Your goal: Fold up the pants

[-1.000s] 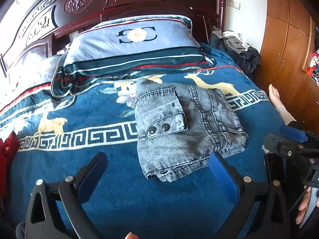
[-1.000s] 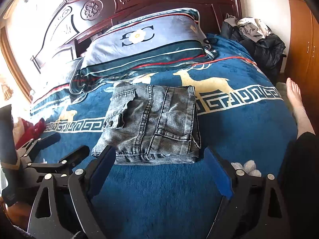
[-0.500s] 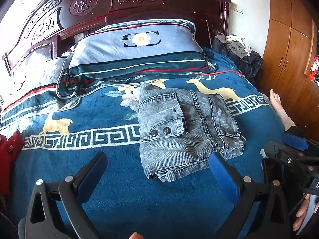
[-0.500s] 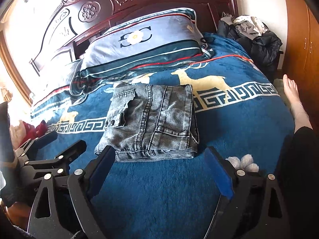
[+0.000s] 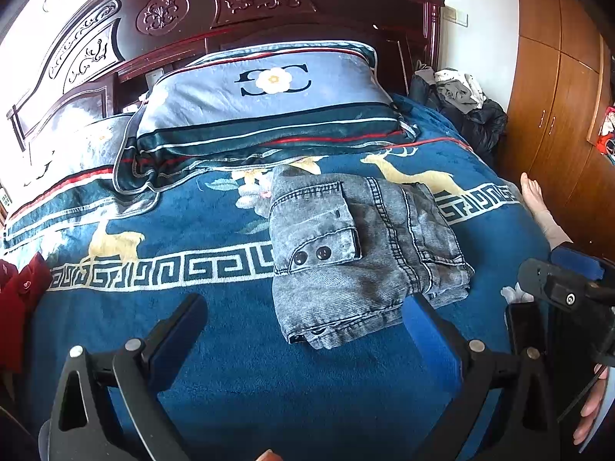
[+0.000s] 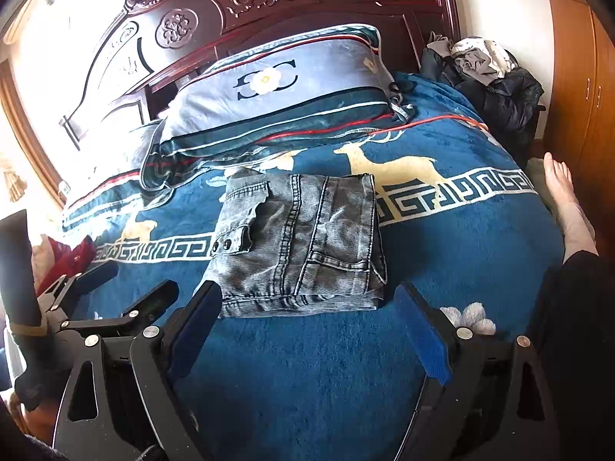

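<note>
Both hand-held grippers stand wide open and carry nothing. The left gripper [image 5: 303, 330] hovers above the blue blanket [image 5: 238, 380], its blue-padded fingers [image 5: 430, 338] spread far apart, with only the near edge of the folded pants [image 5: 361, 253] showing in the gap between them — the pads touch no cloth. The right gripper [image 6: 309, 319] is spread just as wide, its fingers [image 6: 423, 342] framing the near hem of the same pants [image 6: 303, 246] without pressing on it. The pants are grey washed denim, folded into a compact, roughly square bundle that lies flat on the blanket in the middle of the bed, just in front of the striped pillow [image 5: 265, 100] and over the deer-and-key border pattern; a flap with two dark snaps sits on the bundle's left part. In the right wrist view the left gripper [image 6: 115, 288] shows at the lower left, beside the bundle and apart from it. A person's bare foot [image 6: 561, 184] rests past the bed's right edge — near the wooden wardrobe [image 5: 557, 115].
</note>
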`<control>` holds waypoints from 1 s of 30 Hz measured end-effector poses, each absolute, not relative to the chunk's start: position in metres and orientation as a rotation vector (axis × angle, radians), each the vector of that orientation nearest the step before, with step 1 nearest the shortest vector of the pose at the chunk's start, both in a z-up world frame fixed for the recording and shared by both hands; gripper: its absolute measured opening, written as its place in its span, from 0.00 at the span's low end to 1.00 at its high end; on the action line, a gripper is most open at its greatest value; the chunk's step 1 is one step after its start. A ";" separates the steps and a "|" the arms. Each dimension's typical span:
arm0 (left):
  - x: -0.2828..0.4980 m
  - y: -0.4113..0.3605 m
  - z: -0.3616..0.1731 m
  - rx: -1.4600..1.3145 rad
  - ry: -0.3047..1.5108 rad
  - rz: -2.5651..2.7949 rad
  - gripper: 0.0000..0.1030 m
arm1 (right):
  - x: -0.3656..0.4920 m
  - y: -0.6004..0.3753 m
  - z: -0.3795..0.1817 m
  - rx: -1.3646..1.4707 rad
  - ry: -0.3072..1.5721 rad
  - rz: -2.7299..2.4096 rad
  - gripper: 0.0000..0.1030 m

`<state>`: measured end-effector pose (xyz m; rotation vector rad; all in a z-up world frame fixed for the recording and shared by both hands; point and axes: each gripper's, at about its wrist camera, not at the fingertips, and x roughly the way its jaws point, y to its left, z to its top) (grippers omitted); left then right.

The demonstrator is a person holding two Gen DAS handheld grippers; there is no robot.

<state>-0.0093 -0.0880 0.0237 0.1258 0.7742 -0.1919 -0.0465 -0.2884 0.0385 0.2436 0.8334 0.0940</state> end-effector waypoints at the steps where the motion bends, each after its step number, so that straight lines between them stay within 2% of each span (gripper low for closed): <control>1: -0.010 -0.088 0.025 0.126 0.771 -0.186 1.00 | -0.047 -0.288 0.039 0.243 0.833 0.094 0.89; 30: -0.017 -0.085 0.033 0.109 0.798 -0.196 1.00 | -0.053 -0.282 0.058 0.234 0.822 0.078 0.89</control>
